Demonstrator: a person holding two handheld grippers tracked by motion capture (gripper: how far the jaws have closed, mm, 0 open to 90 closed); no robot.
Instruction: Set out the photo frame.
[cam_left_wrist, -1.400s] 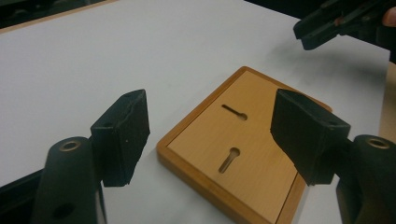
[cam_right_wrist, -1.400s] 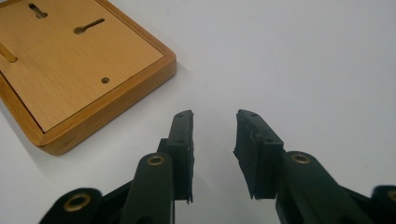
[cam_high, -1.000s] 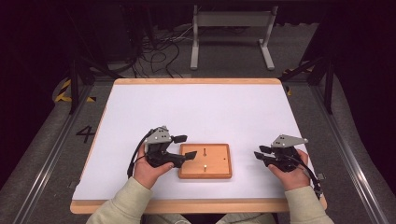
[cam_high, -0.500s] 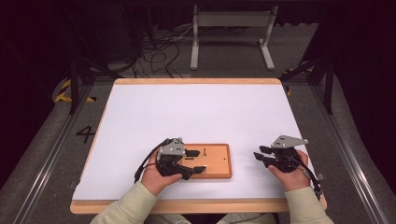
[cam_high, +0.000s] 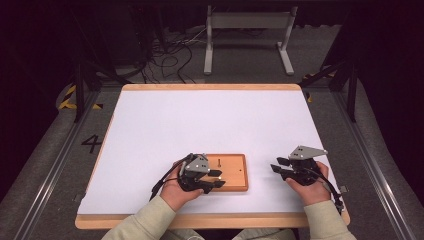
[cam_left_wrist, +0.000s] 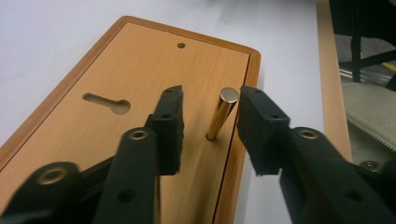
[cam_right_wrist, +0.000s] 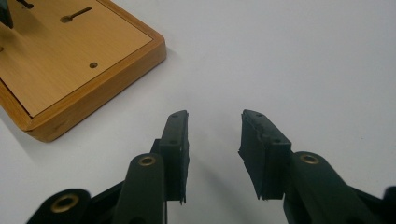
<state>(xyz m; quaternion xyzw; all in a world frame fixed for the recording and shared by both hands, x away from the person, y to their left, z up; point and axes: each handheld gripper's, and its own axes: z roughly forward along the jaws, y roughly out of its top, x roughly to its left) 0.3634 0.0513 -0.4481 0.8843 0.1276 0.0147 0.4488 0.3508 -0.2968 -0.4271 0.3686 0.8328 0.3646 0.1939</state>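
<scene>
Left gripper (cam_left_wrist: 210, 126) straddles upright brass pin (cam_left_wrist: 222, 114).

Wooden-edged table (cam_high: 210, 87), white sheet (cam_high: 200, 130) covering it, wooden board (cam_high: 235, 172) lying on the sheet

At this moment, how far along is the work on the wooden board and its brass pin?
Done: the left gripper has reached the brass pin, which stands upright in the wooden board. In hand: its jaws have just been closing around the pin, pads not yet touching. Left: gripping it. The right gripper rests open beside the board.
</scene>
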